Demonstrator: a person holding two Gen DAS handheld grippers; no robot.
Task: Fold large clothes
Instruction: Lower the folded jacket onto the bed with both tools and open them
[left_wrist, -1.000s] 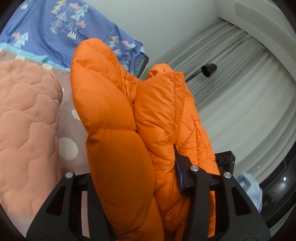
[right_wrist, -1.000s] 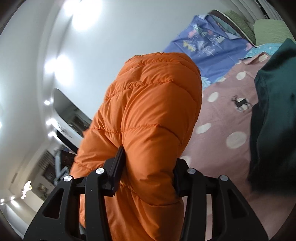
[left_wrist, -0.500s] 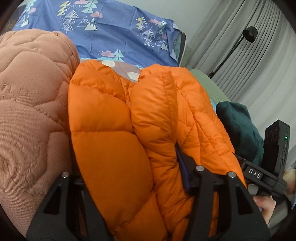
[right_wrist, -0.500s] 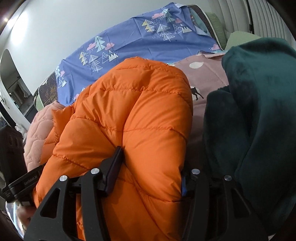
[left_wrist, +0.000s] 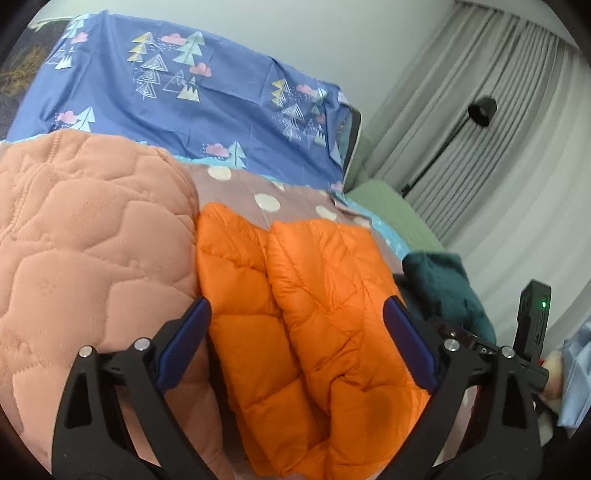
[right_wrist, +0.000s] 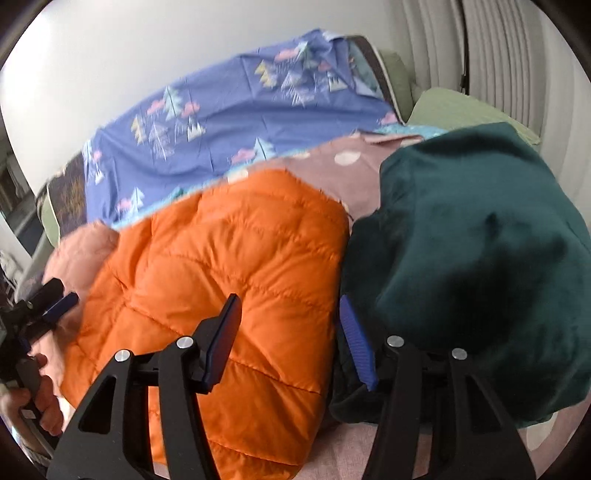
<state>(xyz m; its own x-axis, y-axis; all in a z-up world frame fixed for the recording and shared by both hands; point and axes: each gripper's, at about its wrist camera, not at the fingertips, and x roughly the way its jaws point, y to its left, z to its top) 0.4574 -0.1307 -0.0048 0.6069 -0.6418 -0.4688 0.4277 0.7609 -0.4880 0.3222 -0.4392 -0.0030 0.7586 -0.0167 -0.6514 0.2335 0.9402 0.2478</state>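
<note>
The orange puffer jacket (left_wrist: 314, 325) lies folded on the bed's dotted pink-brown sheet (left_wrist: 288, 192), wedged between two other garments: a peach quilted garment (left_wrist: 85, 236) presses against its left side, and a dark green fleece garment (right_wrist: 472, 258) bulks up against its right edge. Beyond them, at the far end of the bed, a blue sheet with tree prints (left_wrist: 177, 99) drapes upward, with a green cushion (left_wrist: 391, 206) at the far right. Grey curtains (left_wrist: 480, 129) and a black floor lamp (left_wrist: 480, 110) stand farther right.

The left gripper (left_wrist: 295, 339) points forward and slightly down over the jacket; its jaws are opening, standing wide on either side of the folded bulk, the blue pads (left_wrist: 184, 343) off the fabric. The right gripper (right_wrist: 291, 336) tilts downward at the jacket's right edge, with its jaws apart: the left pad (right_wrist: 221, 339) hovers over the orange fabric, and the right one sits at the seam against the green fleece. Whether either pad presses the jacket cannot be told. A hand (right_wrist: 40, 402) grips the left tool's handle at the near left.
</note>
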